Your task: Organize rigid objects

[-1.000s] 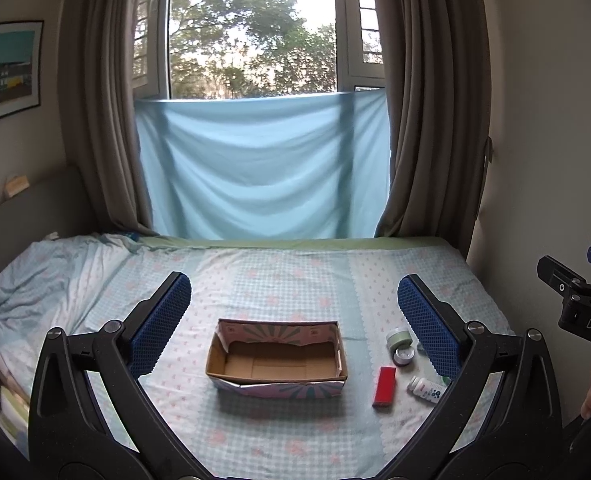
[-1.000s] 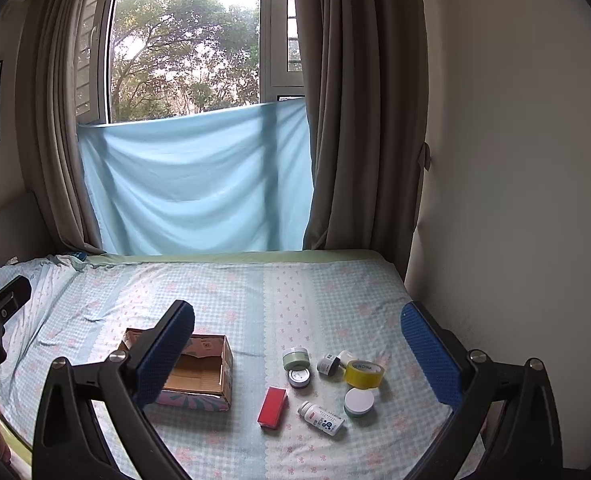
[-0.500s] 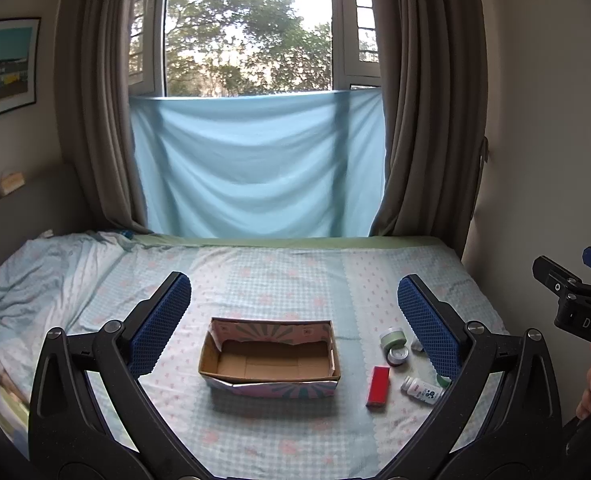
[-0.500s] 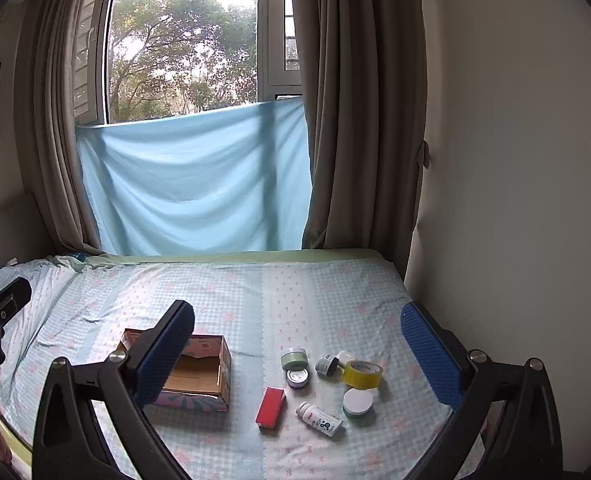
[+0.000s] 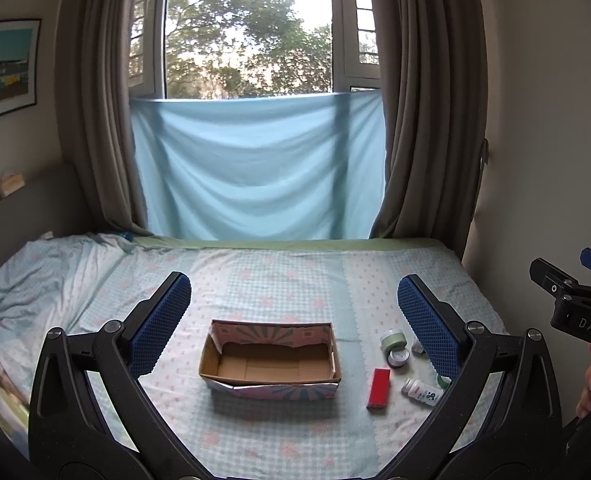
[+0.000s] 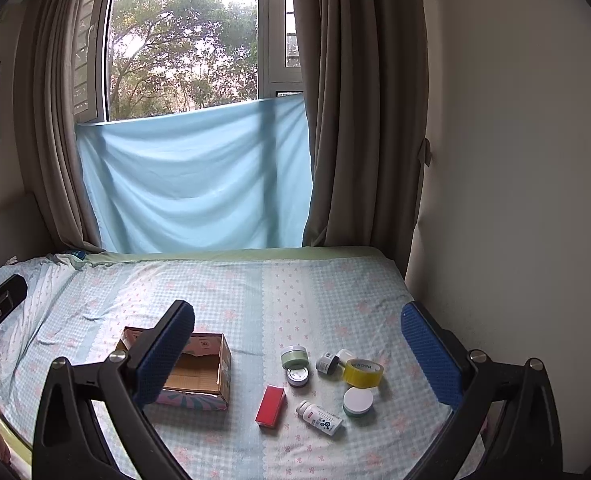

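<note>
We hold both tongs level, jaws wide and empty: left gripper (image 5: 293,322) frames the open cardboard box (image 5: 270,360), right gripper (image 6: 297,354) frames the small jars (image 6: 294,357).

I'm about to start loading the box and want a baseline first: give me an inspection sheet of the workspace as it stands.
Surface: bed with a checked floral sheet, rumpled at the left.
Job's things: open cardboard box, nothing seen inside. Right of it, loose on the sheet: red box, white bottle lying down, green-lidded jar, small tin, dark-capped jar, yellow tape roll, white-lidded jar.
Clutter: nothing seen.
Grippers: left gripper open, empty, above the box; right gripper open, empty, above the items.
Cables: nothing seen.
Surroundings: window, brown curtains, blue cloth, framed picture, wall on the right.
</note>
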Demonstrator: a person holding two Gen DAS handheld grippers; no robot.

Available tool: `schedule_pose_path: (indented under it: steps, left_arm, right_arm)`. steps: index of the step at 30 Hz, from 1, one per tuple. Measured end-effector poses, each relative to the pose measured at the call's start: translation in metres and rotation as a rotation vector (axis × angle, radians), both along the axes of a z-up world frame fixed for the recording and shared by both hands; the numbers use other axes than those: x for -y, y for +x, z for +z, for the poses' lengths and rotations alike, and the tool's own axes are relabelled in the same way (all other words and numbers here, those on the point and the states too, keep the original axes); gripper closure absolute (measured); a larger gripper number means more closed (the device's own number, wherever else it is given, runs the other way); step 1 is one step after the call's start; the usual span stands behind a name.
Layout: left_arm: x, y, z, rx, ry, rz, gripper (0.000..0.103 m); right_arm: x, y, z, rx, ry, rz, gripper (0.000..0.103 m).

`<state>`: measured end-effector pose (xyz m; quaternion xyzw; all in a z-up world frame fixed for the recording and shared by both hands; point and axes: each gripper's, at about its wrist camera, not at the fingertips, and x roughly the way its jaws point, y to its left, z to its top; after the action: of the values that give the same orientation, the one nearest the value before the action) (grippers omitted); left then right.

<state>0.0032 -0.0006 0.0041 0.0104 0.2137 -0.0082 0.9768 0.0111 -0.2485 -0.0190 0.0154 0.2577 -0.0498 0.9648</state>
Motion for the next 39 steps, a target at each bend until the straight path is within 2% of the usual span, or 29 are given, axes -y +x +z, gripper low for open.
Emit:
schedule_pose_path:
  steps: [17,32,39]
  left_arm:
    - [-0.003,-0.002,-0.002,0.020,0.005,0.028,0.000]
    - [-0.011,0.003,-0.003,-0.006,-0.006,0.025,0.000]
    - [-0.002,0.030,-0.018,-0.120,-0.007,-0.027,0.000]
  right_arm:
    - [-0.006,0.003,-0.001,0.006,-0.008,0.012,0.000]
    - [-0.006,0.007,-0.003,0.003,0.002,0.001,0.000]
    - [0.007,0.016,-0.008,-0.039,0.062,-0.032,0.000]
